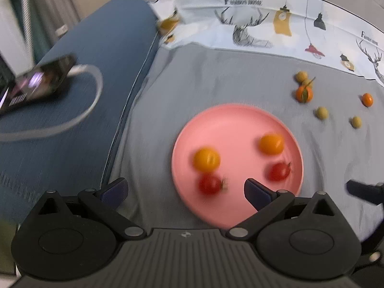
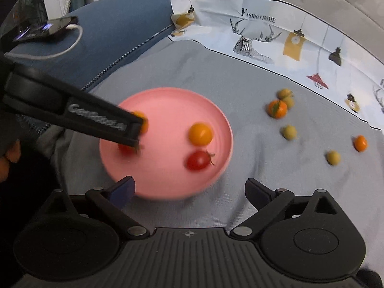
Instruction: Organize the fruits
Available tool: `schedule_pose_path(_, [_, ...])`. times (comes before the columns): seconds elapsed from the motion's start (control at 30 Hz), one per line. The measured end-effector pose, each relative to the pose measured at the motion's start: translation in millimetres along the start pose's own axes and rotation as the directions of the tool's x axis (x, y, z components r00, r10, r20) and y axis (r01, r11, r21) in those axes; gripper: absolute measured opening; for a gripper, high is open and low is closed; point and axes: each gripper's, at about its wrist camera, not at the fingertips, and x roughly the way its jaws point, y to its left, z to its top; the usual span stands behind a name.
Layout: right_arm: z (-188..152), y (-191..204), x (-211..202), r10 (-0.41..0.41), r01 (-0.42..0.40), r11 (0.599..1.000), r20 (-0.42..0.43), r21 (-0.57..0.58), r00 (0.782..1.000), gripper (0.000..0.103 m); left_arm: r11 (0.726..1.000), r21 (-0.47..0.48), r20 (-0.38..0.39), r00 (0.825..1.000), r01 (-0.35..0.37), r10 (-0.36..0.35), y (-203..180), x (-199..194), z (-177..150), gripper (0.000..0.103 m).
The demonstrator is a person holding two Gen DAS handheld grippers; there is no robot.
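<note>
Fruits are split between the round pink plastic plate (image 2: 168, 182) and the grey bedsheet (image 2: 216, 76) it sits on. I count two orange tomatoes and two red cherry tomatoes (image 1: 279, 171) on the plate. A leafy tangerine (image 2: 277, 108), a smaller orange fruit (image 2: 360, 143) and four little yellow-green fruits (image 2: 289, 132) lie loose on the sheet toward the printed white border, well apart from the plate.

My left gripper (image 1: 186, 190) hangs over the plate's near-left rim with jaws spread and nothing between them. My right gripper (image 2: 189, 189) hovers by the plate's near-right rim, jaws likewise wide and empty.

My worry is the soft bed: pressing down for a loose fruit could dent the sheet and send round fruit rolling, or tilt the plate. The two grippers are near each other, so reaching across could knock them together. Both views are blurred, so my aim on the small fruits is uncertain.
</note>
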Motion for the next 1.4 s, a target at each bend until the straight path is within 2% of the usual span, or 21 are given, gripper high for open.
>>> schedule_pose_path(0.23, [-12,-8,-50,-0.078,0.072,0.995,0.081,0.075,0.994,0.099,0.999,-0.042,-0.009,1.0,0.023,-0.024,7,-35,-39,0.103])
schedule_pose_path(0.67, [-32,-9,-114,-0.096,0.074,0.992,0.229,0.102,0.969,0.1,0.996,-0.087,0.126,0.991,-0.029,0.04,0,-101,-60,0.103])
schedule_pose_path(0.9, [-43,-12,-136,-0.098,0.069,0.991,0.277,0.114,0.956,0.1,0.994,-0.098,0.171,0.984,-0.038,0.054,-3,-127,-69,0.103])
schedule_pose_path(1.2, [-47,-6,-156,-0.147,0.12,0.987,0.33,0.103,0.932,0.1,0.996,-0.083,0.248,0.967,-0.029,0.049,-8,-154,-73,0.103])
schedule_pose_path(1.4, [-47,2,-163,-0.125,0.104,0.992,0.363,0.078,0.923,0.1,0.994,-0.091,0.283,0.956,-0.056,0.08,-5,-168,-78,0.103])
